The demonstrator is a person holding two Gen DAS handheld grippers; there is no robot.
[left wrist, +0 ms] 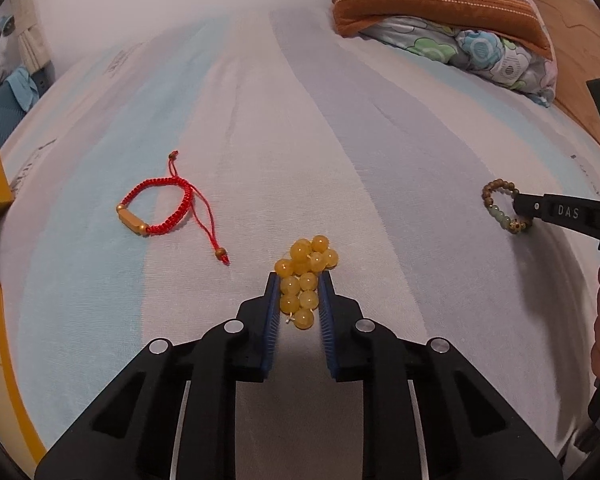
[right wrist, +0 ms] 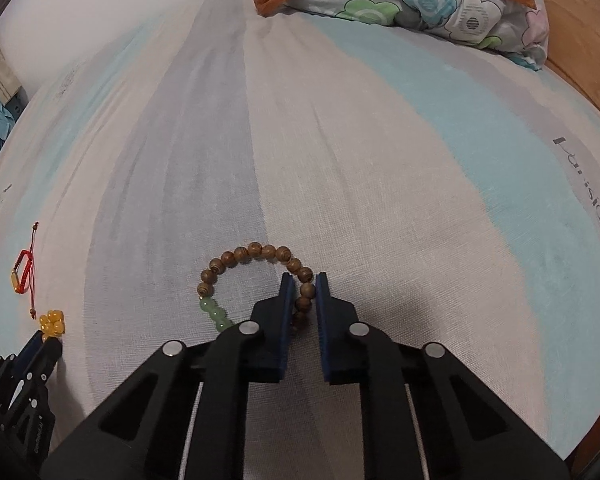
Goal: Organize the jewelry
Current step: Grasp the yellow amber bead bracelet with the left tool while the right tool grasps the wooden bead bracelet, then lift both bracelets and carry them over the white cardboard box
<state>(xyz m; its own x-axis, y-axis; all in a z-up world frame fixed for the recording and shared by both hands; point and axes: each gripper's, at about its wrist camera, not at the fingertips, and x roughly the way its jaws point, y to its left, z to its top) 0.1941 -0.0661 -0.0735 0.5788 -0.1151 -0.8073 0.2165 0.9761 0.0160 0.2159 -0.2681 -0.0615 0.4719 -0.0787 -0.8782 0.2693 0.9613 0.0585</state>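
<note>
— Left gripper [left wrist: 299,280] pinching yellow beads [left wrist: 305,276] on the bed [left wrist: 260,140]; right gripper [right wrist: 302,280] pinching wooden beads [right wrist: 256,276].

— Lifting slowly, clear of the red bracelet [left wrist: 160,204].

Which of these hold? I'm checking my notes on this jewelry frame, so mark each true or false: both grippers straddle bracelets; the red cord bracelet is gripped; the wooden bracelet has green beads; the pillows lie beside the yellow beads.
1. Both grippers straddle bracelets: true. The left gripper is around the yellow bead bracelet, the right gripper around the wooden bead bracelet.
2. False. The red cord bracelet lies free on the bedsheet.
3. True: green beads.
4. False. The pillows lie at the bed's far end.
</note>
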